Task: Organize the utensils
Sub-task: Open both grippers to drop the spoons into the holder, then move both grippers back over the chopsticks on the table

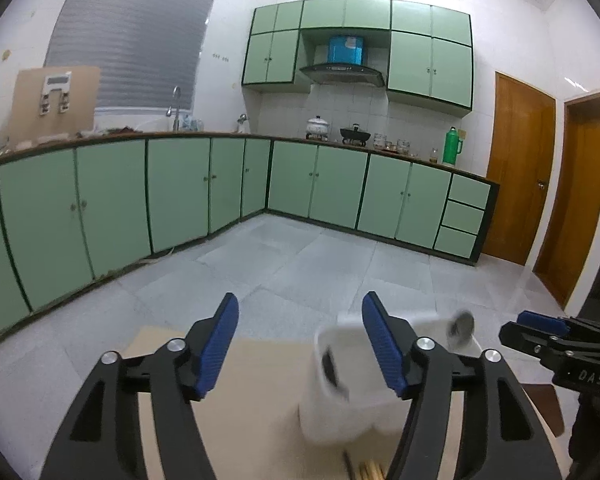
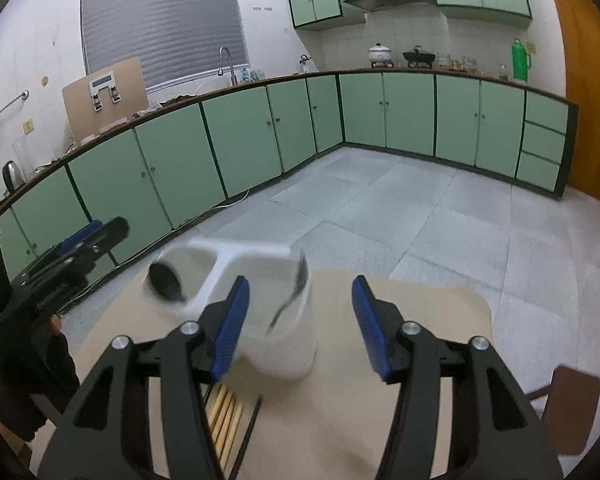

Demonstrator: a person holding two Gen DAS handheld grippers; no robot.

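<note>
A white two-compartment utensil holder (image 2: 276, 344) stands on a beige table (image 2: 420, 320); it also shows in the left wrist view (image 1: 340, 400), blurred. A metal spoon (image 2: 292, 300) leans in one compartment, its bowl showing in the left wrist view (image 1: 460, 326). A dark spoon (image 2: 166, 282) sits in the other compartment. Wooden chopsticks (image 2: 224, 420) and a dark stick (image 2: 248, 436) lie on the table in front of the holder. My left gripper (image 1: 300, 344) is open and empty, just left of the holder. My right gripper (image 2: 298, 328) is open and empty above the holder's right side.
Green kitchen cabinets (image 2: 240, 140) line the far walls under a counter with pots and a green flask (image 2: 520, 60). A brown chair (image 2: 572, 412) stands at the table's right. The other gripper shows at the left of the right wrist view (image 2: 76, 252).
</note>
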